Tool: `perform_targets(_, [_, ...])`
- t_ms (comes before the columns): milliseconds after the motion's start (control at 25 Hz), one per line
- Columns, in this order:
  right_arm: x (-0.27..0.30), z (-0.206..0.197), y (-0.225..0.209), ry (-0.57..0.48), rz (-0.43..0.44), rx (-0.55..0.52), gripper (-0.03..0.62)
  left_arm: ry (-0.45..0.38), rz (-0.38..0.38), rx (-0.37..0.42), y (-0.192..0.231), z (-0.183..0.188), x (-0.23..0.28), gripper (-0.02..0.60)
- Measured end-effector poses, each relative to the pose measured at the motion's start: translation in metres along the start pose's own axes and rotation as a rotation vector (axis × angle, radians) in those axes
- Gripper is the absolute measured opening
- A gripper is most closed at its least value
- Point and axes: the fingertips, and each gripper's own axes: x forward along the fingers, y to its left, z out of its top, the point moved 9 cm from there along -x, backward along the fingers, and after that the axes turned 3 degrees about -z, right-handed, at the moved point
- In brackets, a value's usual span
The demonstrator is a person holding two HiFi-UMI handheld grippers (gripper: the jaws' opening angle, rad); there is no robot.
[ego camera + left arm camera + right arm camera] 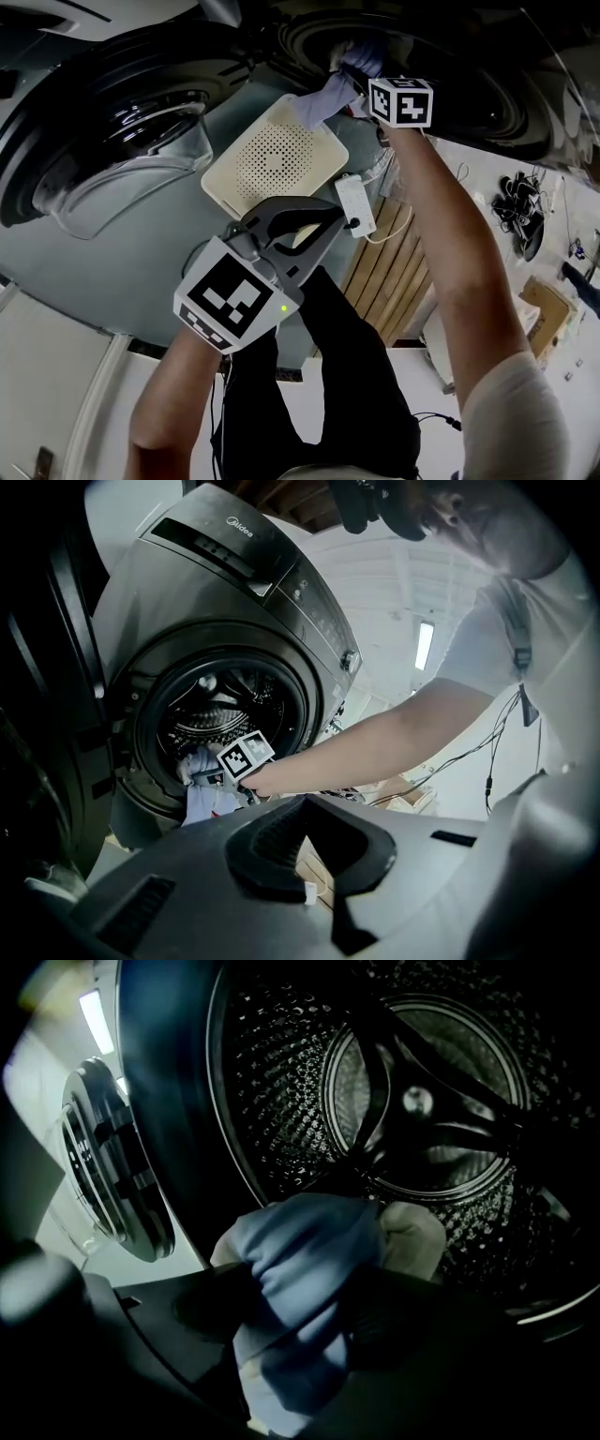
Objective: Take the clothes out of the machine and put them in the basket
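Note:
The washing machine's drum (422, 1101) stands open, its round door (122, 141) swung to the left. My right gripper (300, 1307) is at the drum mouth, shut on a bunched light blue cloth (300, 1251). A paler cloth (417, 1237) lies just behind it. In the head view the blue cloth (323, 98) hangs from the right gripper (361, 80) over the door rim. My left gripper (328, 220) is held back in front of the machine, jaws shut with nothing in them. A cream perforated square object (277, 159), possibly the basket, sits below the opening.
A white power strip (356, 204) and wooden slats (389, 267) lie on the floor beside the cream object. Black cables (520, 211) and a cardboard box (544, 314) are at the right. The person's dark trousers (347, 375) fill the lower middle.

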Motion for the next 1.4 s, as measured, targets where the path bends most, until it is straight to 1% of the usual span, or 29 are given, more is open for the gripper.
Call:
perform_targets(160, [-0.004, -0.004, 0.006, 0.009, 0.010, -0.034, 0.217, 0.015, 0.000, 0.012, -0.002, -0.002, -0.003, -0.002])
perform_targets(360, [-0.009, -0.008, 0.009, 0.022, 0.007, -0.007, 0.130, 0.006, -0.002, -0.005, -0.004, -0.004, -0.003, -0.002])
perform_targets(440, [-0.012, -0.010, 0.008, 0.021, 0.008, 0.008, 0.114, 0.003, -0.003, -0.006, -0.005, -0.005, -0.003, -0.002])
perform_targets(760, [-0.032, -0.004, 0.012, -0.013, 0.020, 0.007, 0.098, -0.004, 0.005, -0.019, -0.006, -0.005, -0.007, -0.002])
perform_targets(1040, [-0.066, 0.005, 0.015, -0.099, 0.001, 0.077, 0.097, -0.009, 0.000, -0.026, -0.014, 0.002, -0.013, -0.002])
perform_targets(1400, [-0.114, 0.020, 0.027, -0.178, -0.020, 0.109, 0.097, -0.011, -0.009, -0.021, -0.028, 0.008, -0.026, -0.002])
